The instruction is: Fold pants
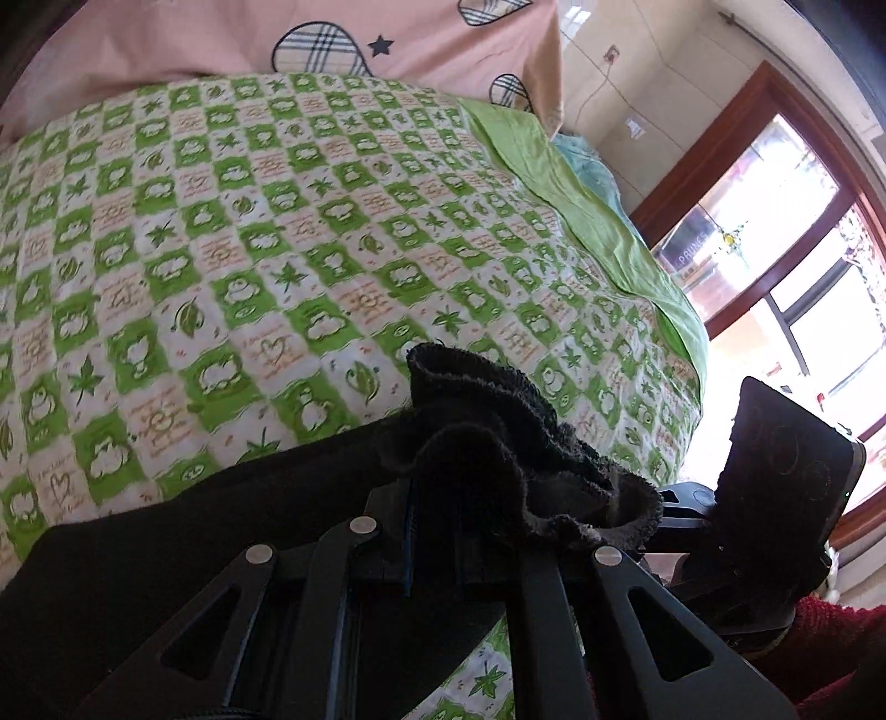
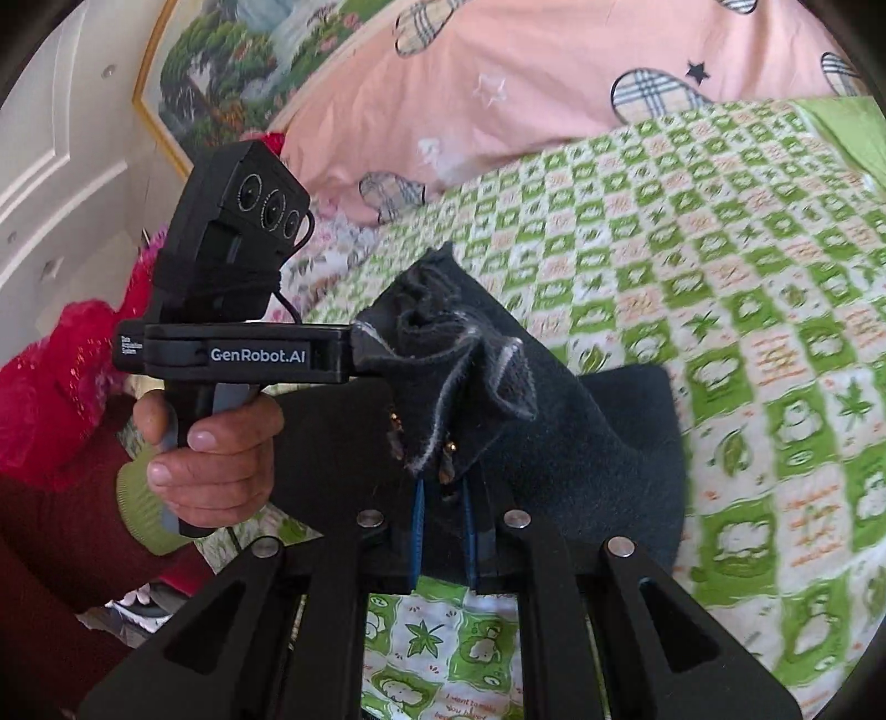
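Black pants (image 1: pixel 221 531) hang in a band over the green-and-white checked bed sheet (image 1: pixel 266 232). My left gripper (image 1: pixel 432 515) is shut on a bunched hem of the pants, which ruffles up in front of its fingers. My right gripper (image 2: pixel 443 498) is shut on another bunched edge of the pants (image 2: pixel 554 421), held above the sheet (image 2: pixel 747 277). The left gripper (image 2: pixel 354 349) shows in the right wrist view, clamped on the same bunch of cloth close beside mine. The right gripper's body (image 1: pixel 775 476) shows at the right of the left wrist view.
A pink duvet (image 1: pixel 277 39) with plaid hearts lies at the head of the bed. A plain green cloth (image 1: pixel 581 210) lies along the bed's far edge by a window (image 1: pixel 775 221). A framed picture (image 2: pixel 232 72) hangs on the wall.
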A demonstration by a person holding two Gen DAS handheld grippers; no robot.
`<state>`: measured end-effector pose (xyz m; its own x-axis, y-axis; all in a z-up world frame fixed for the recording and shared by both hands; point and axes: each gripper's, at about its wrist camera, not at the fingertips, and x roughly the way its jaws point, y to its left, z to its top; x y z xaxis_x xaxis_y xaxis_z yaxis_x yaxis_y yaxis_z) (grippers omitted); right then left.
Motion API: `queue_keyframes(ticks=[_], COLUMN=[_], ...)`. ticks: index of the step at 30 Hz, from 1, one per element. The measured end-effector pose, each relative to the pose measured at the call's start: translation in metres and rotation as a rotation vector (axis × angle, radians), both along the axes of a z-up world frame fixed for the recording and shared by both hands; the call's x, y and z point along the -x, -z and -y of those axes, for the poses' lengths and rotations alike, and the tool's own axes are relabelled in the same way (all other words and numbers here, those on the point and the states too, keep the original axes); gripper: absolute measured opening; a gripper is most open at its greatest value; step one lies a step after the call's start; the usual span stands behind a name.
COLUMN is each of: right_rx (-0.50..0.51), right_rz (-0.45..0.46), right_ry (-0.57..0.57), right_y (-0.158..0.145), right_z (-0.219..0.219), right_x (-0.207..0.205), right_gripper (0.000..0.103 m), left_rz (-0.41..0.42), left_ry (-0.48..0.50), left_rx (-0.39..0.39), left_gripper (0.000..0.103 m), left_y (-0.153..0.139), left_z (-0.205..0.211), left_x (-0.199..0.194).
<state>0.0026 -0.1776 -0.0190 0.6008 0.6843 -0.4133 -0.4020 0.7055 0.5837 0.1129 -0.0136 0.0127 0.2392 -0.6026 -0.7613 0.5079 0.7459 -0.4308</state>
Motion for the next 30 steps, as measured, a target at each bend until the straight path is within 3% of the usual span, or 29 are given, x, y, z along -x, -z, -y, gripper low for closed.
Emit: queue_keyframes(ticks=[10, 15, 21, 25, 28, 30], right_rx=[0.063, 0.06, 0.065, 0.049, 0.046, 0.052], right_rz=[-0.067, -0.074, -0.068, -0.062, -0.045, -0.031], right_ry=[-0.047, -0.072, -0.113, -0.146, -0.172, -0.185], right_y=[0.019, 0.019, 0.017, 0.011, 0.005, -0.002], right_z=[-0.026, -0.033, -0.046, -0.053, -0.059, -0.063], right_x=[-0.011, -0.01, -0.005, -0.005, -0.003, -0.003], right_gripper=[0.017, 0.037, 0.045, 0.045, 0.045, 0.045], left_rz=[-0.093, -0.114, -0.137, -0.152, -0.15, -0.144], left_ry=[-0.132, -0.225, -0.347, -0.414, -0.477, -0.514], left_rx=[-0.039, -0.026, -0.013, 0.007, 0.008, 0.01], left_gripper=[0.007, 0.008, 0.011, 0.018, 0.034, 0.035], left_y=[0.037, 0.035, 0.034, 0.033, 0.03, 0.027], left_z=[-0.034, -0.058, -0.091, -0.111, -0.127, -0.136], left_x=[0.014, 0.025, 0.042, 0.057, 0.069, 0.078])
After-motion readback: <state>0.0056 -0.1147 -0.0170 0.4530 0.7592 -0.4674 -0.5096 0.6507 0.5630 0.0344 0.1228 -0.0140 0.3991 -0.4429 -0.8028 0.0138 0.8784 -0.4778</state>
